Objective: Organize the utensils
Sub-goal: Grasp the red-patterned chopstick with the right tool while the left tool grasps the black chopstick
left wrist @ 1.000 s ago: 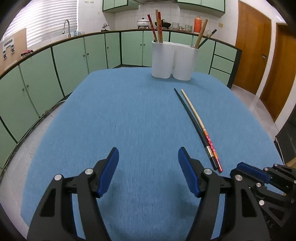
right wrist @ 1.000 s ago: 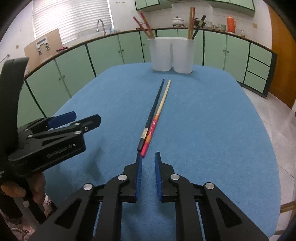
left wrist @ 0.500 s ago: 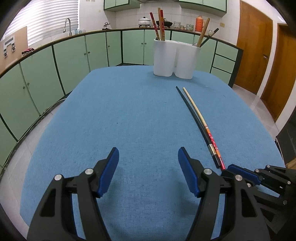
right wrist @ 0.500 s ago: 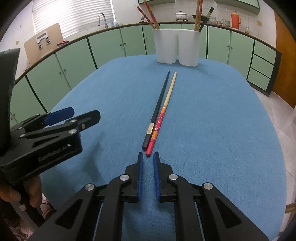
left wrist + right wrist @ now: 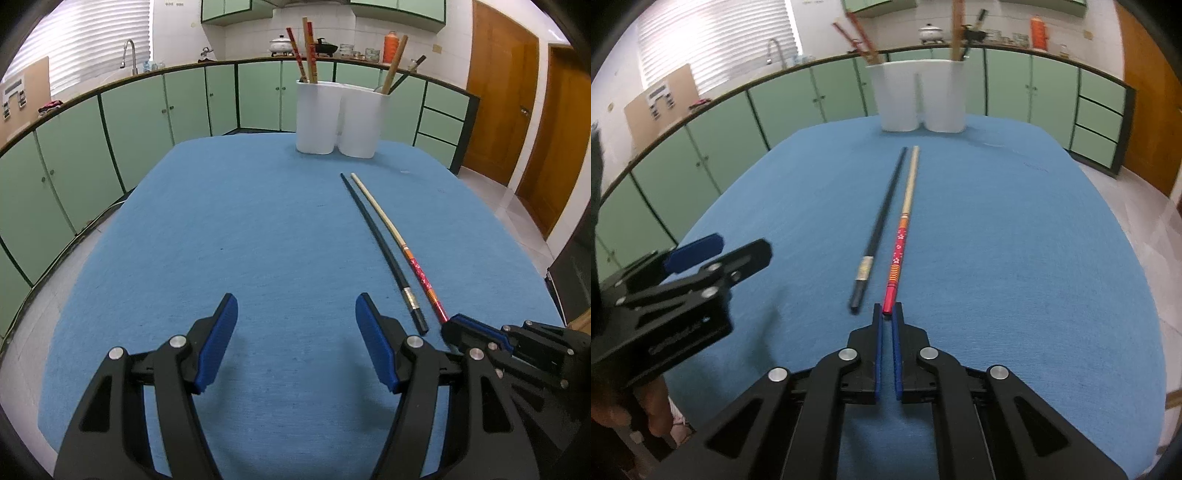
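right gripper (image 5: 887,308) jaws nearly together at the red chopstick (image 5: 900,243) tip — can't tell if gripping, left gripper (image 5: 296,321) wide apart, black chopstick (image 5: 879,229) alongside

Two loose chopsticks lie side by side on my blue table, right of centre in the left view. The black chopstick (image 5: 382,247) has a silver band near its thick end; the red-handled chopstick (image 5: 400,245) turns pale wood toward its tip. Both tips point toward the white twin-cup holder (image 5: 341,116) at upper centre, which has more chopsticks standing in each cup.
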`<state>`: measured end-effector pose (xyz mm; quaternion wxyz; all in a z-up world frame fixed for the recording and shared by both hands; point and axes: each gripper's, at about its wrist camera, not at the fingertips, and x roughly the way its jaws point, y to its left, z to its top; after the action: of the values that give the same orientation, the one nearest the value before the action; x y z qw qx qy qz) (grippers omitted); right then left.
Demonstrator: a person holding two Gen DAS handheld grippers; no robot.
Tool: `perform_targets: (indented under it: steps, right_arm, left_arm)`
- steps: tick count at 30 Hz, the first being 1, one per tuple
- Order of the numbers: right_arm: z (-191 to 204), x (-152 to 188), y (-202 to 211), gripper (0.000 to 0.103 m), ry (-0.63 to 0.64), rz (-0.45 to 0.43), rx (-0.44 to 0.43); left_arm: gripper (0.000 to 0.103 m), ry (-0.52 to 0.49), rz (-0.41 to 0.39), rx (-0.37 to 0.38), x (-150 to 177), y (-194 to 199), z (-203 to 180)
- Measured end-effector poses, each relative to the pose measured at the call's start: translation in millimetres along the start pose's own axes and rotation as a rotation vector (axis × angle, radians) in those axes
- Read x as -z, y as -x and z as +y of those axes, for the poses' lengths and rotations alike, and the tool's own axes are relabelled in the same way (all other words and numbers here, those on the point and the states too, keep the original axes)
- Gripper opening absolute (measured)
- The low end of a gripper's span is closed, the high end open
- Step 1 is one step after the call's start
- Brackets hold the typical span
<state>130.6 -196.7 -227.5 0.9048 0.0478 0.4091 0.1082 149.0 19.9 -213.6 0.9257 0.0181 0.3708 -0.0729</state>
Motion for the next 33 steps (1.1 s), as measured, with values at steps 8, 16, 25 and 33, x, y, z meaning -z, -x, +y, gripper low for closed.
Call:
perform_targets:
  steps: [8,16,25,33]
  right_arm:
    - [-20.0,-0.8,2.5,0.001,-0.06,-0.006,0.03]
    - [-21.6,-2.9,-1.9,0.006,-0.055,0.006,-0.013]
    - [-17.6,-3.6,-4.1,0.014,-0.034,0.003,-0.019]
    - [-17.6,-3.2,-5.0,0.006,-0.039,-0.017,0.01]
  left_arm:
    - [0.061,-0.03,0.003,0.049,2.0,0.0,-21.9]
    - [0.061,-0.024,0.011,0.044,2.3,-1.9,-23.0]
    - [0.061,-0.018,0.018,0.041,3.6,-1.4,-20.2]
    - [0.061,-0.018,0.018,0.046,3.4,-0.9,-21.0]
